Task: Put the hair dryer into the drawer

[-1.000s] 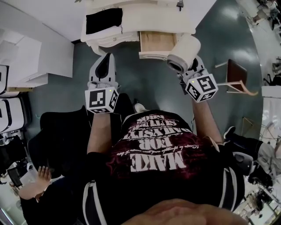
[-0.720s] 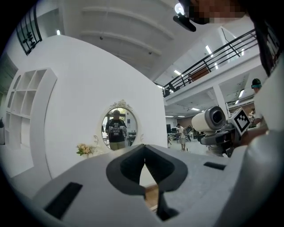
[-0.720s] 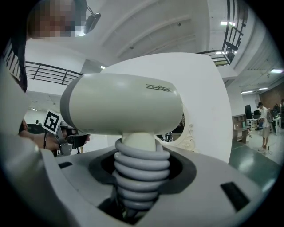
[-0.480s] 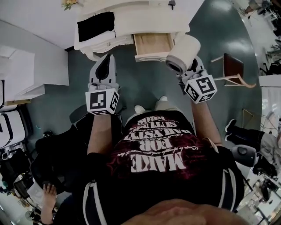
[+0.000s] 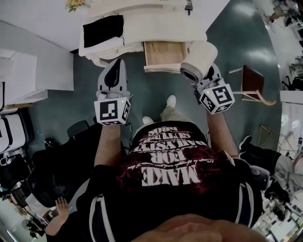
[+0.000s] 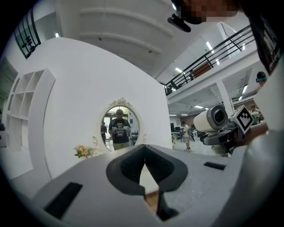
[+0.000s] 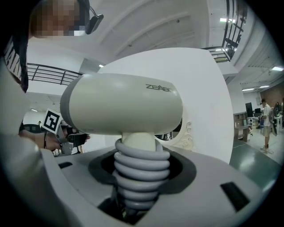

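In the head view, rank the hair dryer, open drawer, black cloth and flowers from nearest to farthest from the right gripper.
1. Hair dryer, held in the right gripper.
2. Drawer, just to its left.
3. Black cloth, further left.
4. Flowers, far upper-left corner.

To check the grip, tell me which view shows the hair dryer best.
Right gripper view: the hair dryer fills it, its handle between the jaws. Head view shows only its barrel from above; left gripper view shows it small, far right.
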The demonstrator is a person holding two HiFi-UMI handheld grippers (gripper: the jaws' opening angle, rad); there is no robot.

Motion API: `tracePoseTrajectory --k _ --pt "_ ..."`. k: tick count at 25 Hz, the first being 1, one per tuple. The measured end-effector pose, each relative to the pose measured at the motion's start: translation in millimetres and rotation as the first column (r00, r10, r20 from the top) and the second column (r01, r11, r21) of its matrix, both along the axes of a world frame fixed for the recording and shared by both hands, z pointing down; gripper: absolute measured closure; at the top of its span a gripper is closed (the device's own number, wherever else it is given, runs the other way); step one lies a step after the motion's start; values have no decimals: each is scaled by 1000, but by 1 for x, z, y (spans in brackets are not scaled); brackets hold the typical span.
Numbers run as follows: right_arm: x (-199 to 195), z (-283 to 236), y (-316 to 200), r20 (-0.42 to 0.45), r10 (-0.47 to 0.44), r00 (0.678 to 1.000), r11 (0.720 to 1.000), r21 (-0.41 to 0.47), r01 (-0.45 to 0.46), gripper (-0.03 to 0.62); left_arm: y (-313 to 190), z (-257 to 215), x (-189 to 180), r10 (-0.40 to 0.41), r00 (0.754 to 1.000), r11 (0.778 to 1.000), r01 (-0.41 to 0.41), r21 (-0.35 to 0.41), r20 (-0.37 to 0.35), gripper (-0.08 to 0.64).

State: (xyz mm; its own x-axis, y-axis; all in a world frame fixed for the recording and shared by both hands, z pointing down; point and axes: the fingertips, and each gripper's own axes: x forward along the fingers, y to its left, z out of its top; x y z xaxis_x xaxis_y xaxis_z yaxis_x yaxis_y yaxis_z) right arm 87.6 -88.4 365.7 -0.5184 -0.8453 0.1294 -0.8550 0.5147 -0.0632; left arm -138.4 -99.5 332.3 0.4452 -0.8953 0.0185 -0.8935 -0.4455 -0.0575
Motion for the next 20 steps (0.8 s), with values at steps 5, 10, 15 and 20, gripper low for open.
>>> tracePoseTrajectory --k 5,10,15,20 --pt "4 3 -32 18 -40 999 999 -8 40 376 -23 0 12 -27 1000 1000 27 -2 12 555" --pt "11 3 -60 29 -69 997 998 -7 69 376 -46 -1 22 -40 999 999 40 3 18 555" --pt "17 2 -83 39 -95 995 995 -11 96 376 -66 -2 29 -60 998 998 60 -4 16 555" --pt "23 2 -100 49 -119 992 993 -8 120 376 -84 -3 40 -67 997 998 67 -5 27 555"
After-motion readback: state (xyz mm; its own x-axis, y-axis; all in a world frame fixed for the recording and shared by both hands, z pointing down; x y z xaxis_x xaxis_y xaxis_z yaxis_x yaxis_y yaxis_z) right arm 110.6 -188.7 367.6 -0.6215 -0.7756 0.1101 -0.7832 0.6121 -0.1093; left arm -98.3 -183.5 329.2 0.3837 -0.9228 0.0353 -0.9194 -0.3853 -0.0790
